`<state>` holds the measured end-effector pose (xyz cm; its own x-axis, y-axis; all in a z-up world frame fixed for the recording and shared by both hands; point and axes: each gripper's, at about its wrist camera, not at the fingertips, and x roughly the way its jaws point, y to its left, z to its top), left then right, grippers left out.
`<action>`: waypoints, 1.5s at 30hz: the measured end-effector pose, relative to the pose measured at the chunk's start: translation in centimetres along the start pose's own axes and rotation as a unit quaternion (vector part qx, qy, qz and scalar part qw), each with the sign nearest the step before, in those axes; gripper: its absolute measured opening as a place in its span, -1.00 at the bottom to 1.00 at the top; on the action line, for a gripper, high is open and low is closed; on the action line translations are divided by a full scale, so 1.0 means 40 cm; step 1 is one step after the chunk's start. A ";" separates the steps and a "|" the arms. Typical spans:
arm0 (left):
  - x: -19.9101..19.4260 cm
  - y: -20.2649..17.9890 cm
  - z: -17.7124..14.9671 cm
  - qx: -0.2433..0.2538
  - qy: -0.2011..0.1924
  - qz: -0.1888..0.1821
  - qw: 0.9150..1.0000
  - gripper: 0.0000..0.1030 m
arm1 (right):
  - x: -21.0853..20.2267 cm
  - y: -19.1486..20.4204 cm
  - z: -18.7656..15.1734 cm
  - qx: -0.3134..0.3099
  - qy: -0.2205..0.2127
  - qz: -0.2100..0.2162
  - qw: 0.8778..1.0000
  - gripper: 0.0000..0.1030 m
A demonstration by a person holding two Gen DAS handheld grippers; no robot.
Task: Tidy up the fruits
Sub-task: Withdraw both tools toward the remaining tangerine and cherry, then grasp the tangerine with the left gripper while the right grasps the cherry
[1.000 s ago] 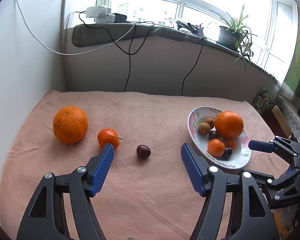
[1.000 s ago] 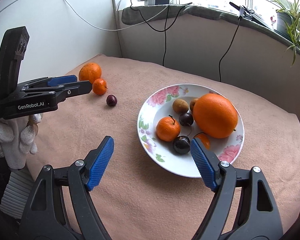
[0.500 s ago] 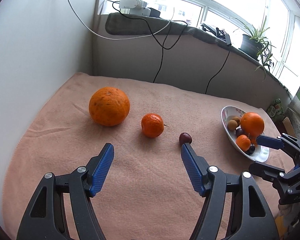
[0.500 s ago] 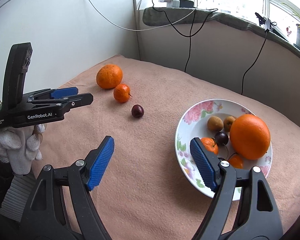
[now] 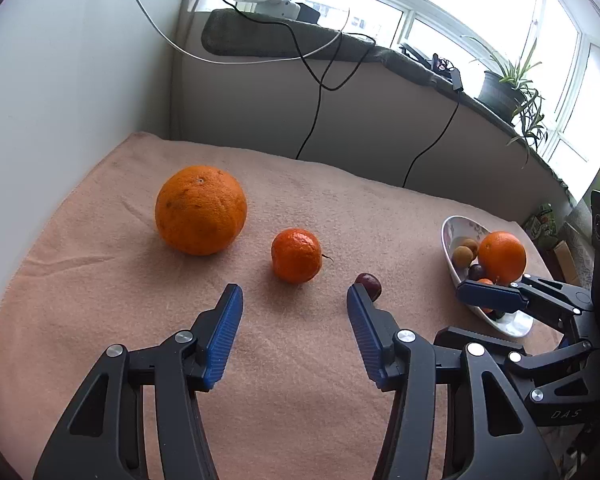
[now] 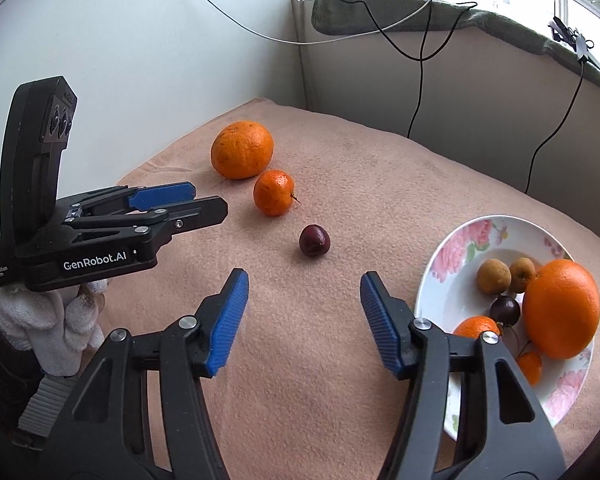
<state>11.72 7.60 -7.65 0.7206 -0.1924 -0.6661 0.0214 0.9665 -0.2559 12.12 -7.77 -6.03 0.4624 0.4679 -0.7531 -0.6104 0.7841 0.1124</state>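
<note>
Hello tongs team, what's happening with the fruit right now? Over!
Left tongs open, empty, aimed at small orange tangerine. Right tongs open, empty, facing dark red cherry. Big round orange off flowered white plate. Nothing blocking.

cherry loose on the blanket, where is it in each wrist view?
Left wrist: cherry right of centre, half hidden behind the left claw's right fingertip.
Right wrist: cherry at centre, ahead of the open right claw.
Shared landmark: the small tangerine just left of it.

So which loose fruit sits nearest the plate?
The dark cherry; the tangerine and big orange lie farther from the plate.
</note>
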 end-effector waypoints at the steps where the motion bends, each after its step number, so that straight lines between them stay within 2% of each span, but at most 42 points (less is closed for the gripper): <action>1: 0.004 0.001 0.002 -0.002 0.001 -0.004 1.000 0.00 | 0.006 0.002 0.004 -0.001 0.002 0.002 1.000 0.18; 4: 0.020 0.000 0.010 -0.003 0.004 -0.009 1.000 -0.01 | 0.028 0.006 0.013 -0.002 0.006 0.002 1.000 0.18; 8: 0.042 0.006 0.020 -0.004 0.009 -0.010 1.000 -0.01 | 0.063 -0.002 0.025 0.013 0.019 0.014 1.000 -0.08; 15: 0.072 0.012 0.024 -0.004 0.020 -0.014 1.000 -0.06 | 0.108 -0.016 0.045 0.023 0.028 0.014 0.999 -0.11; 19: 0.086 0.018 0.031 -0.004 0.024 -0.014 1.000 -0.07 | 0.129 -0.021 0.053 0.025 0.033 0.015 0.999 -0.19; 28: 0.115 0.021 0.041 -0.003 0.032 -0.013 0.999 -0.08 | 0.171 -0.025 0.063 0.029 0.044 0.014 0.999 -0.20; 37: 0.127 0.021 0.038 -0.005 0.038 -0.018 0.999 -0.34 | 0.197 -0.026 0.069 0.033 0.049 0.014 0.998 -0.23; 39: 0.125 0.020 0.038 -0.005 0.038 -0.018 0.999 -0.36 | 0.203 -0.024 0.069 0.032 0.051 0.015 0.998 -0.25; 41: 0.126 0.018 0.038 -0.005 0.038 -0.018 0.999 -0.36 | 0.211 -0.019 0.070 0.031 0.054 0.015 0.998 -0.37; 45: 0.127 0.017 0.040 -0.004 0.037 -0.018 0.999 -0.37 | 0.215 -0.022 0.068 0.035 0.053 0.016 0.998 -0.43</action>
<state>16.52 7.55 -10.10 0.6658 -0.2385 -0.7070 0.0396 0.9575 -0.2857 18.39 -3.34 -10.84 0.3705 0.4502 -0.8125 -0.5751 0.7981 0.1800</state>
